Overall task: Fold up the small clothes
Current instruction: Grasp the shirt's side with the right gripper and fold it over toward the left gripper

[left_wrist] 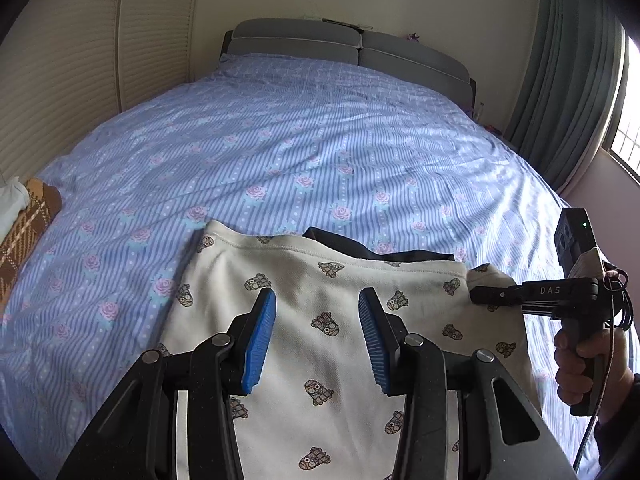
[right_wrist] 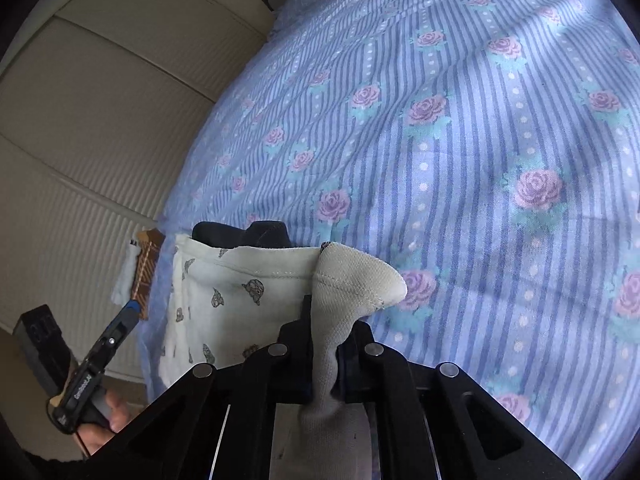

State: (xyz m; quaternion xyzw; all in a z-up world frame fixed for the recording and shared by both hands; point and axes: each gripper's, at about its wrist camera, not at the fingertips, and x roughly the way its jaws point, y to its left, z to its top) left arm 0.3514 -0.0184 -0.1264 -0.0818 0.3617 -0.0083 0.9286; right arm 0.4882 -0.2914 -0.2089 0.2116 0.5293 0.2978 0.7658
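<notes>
Lying on the striped rose bedsheet, near its foot, is the cream printed garment, a dark piece of clothing poking out beneath its far edge. Over the garment's middle hovers the left gripper, jaws apart and empty. At the garment's right corner, the right gripper is clamped on a bunched fold of it.

A dark garment lies mostly hidden beneath the printed cream garment.
</notes>
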